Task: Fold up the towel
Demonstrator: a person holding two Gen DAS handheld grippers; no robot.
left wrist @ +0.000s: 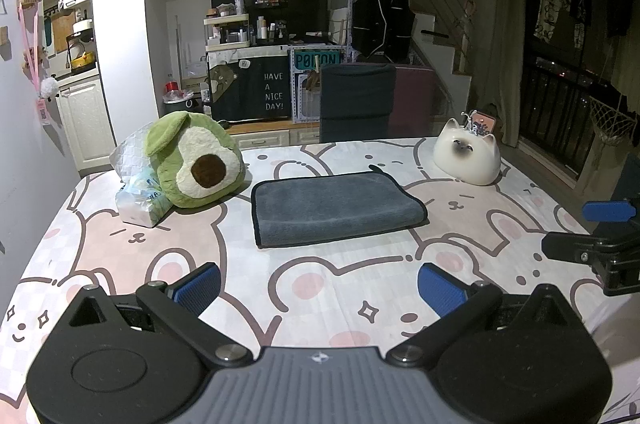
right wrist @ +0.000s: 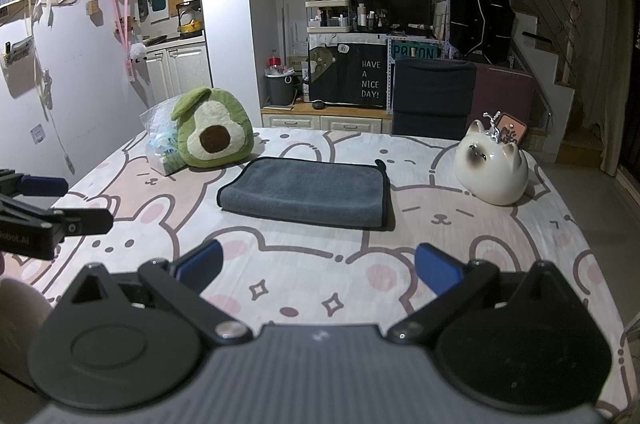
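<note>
Two claws in view, both spread wide with nothing between the blue pads. Left claw (left wrist: 319,284) hovers above the near part of the worktop (left wrist: 360,264), which is covered by a pink-and-white cloth printed with cartoon bears and rabbits. Right claw (right wrist: 318,270) hangs at a like height beside it, also over the near part of the cloth. Each claw shows at the edge of the other's view: right one at the right border of the left wrist view, left one at the left border of the right wrist view.

Grey plush towel with dark piping (left wrist: 336,207) lies flat near the middle of the worktop, folded into a neat rectangle, rounded fold along one short side, small hanging loop sticking up at a far corner. Well apart from both claws, untouched.

Green avocado-shaped plush cushion with brown pit (left wrist: 196,163) sits just left of the towel, leaning on a clear plastic pack of tissues (left wrist: 138,199). White ceramic cat-head ornament with dark face (left wrist: 468,157) stands toward the far right, apart from the towel.

Dark upholstered chair (left wrist: 356,101) at the far edge of the worktop. Black hanging banner reading "HAVE A NICE DAY!" (left wrist: 274,91) behind
</note>
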